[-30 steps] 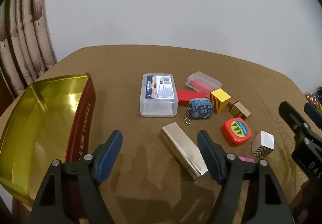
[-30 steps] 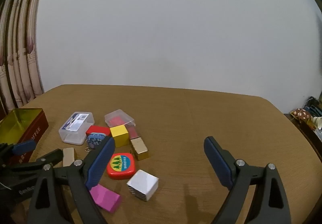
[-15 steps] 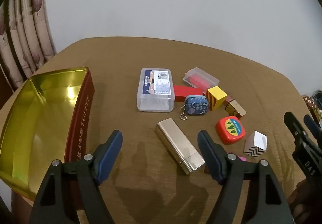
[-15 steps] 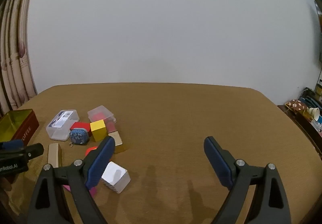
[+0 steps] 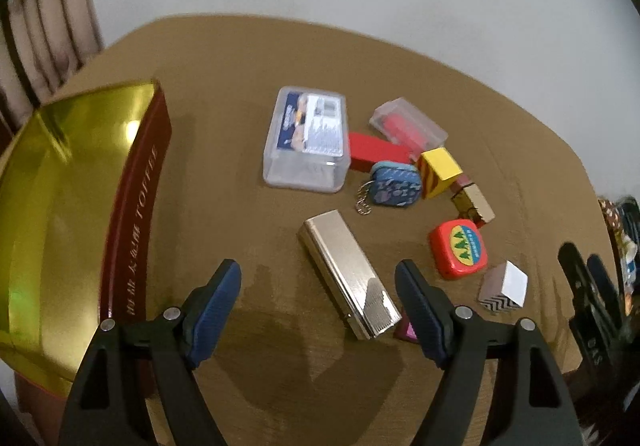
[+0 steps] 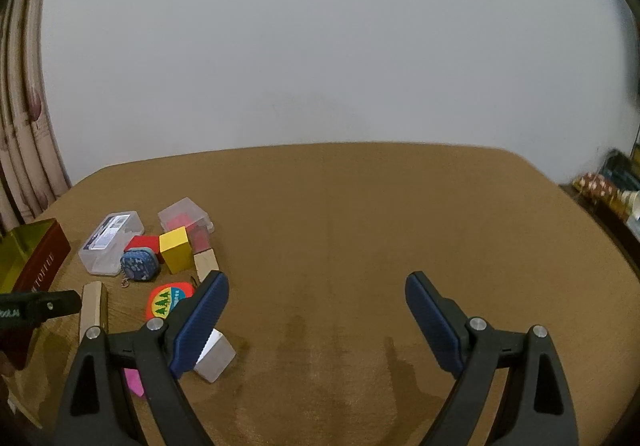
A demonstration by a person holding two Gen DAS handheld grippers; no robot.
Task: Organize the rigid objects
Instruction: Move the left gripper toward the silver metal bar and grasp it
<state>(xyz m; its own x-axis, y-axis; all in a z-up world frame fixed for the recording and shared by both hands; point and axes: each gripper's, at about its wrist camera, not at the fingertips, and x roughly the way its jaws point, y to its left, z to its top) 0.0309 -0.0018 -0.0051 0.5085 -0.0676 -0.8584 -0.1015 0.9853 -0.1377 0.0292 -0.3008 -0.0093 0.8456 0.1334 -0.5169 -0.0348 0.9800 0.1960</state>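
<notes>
Since a second ago the silver metal case (image 5: 349,273) has slid from my left gripper's (image 5: 318,300) right finger toward the middle of the gap, and the right view has swung rightward off the cluster.

Left gripper: jaws opening, wide apart, pinching nothing; the case lies on the brown table (image 5: 224,93) just beyond and between the blue pads (image 5: 214,312), its near end by the right pad.

Right gripper (image 6: 316,320): fingers spread, gap over bare table, objects to its left.

I count:
- one clear lidded box (image 5: 307,138), label unreadable;
- one clear box with red contents (image 5: 408,123);
- one red block (image 5: 374,150);
- one blue keychain pouch (image 5: 396,185);
- one yellow striped cube (image 5: 439,166);
- one gold block (image 5: 474,202);
- one red tape measure (image 5: 459,249), green tree emblem;
- one white chevron cube (image 5: 504,288);
- one pink piece (image 5: 406,330), partly hidden;
- one open gold tin (image 5: 72,181), far left, its red wall reading "TOFFEE".
</notes>
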